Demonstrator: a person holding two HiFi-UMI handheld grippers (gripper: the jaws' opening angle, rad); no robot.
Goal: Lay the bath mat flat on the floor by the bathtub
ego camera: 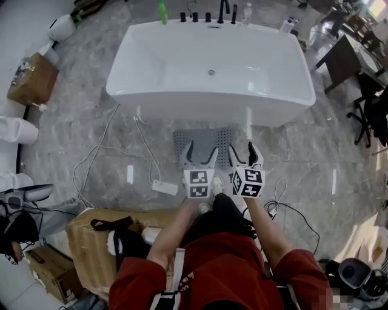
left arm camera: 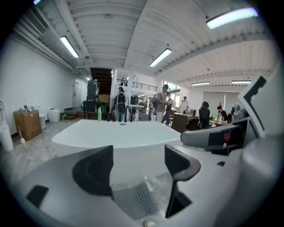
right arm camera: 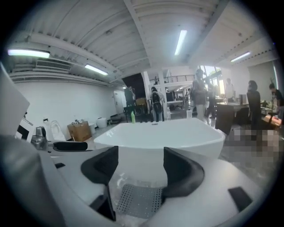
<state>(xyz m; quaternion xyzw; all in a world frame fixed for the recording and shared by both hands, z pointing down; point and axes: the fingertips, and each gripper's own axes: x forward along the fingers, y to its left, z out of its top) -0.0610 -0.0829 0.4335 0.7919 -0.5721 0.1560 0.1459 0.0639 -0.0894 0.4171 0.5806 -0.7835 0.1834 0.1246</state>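
Head view, with both gripper views. Your left gripper (ego camera: 202, 151) (left arm camera: 137, 168) is held with its jaws wide apart and nothing between them. Your right gripper (ego camera: 243, 151) (right arm camera: 140, 170) sits just beside it at 3 o'clock, its jaws likewise spread and empty.

The bath mat (ego camera: 206, 136) (left arm camera: 133, 199) (right arm camera: 138, 199), grey and perforated, lies spread flat on the floor (ego camera: 73, 121) at 12 o'clock from both grippers. In the head view the fingertips overlap its near edge. In each gripper view it shows low down in the gap between the jaws. You cannot tell from any view whether a jaw touches the mat.

Further out at 12 o'clock stands the white bathtub (ego camera: 212, 66) (left arm camera: 120, 133) (right arm camera: 164, 133). The mat's far edge lies close against the foot of its near wall.

At the tub's far rim stand a row of dark taps (ego camera: 206, 15) and, at 11 o'clock from you, a green bottle (ego camera: 162, 12).

A white cable (ego camera: 103, 157) trails over the floor at 9 o'clock from the left gripper. A cardboard box (ego camera: 103, 242) sits at 7 o'clock, beside your left arm.
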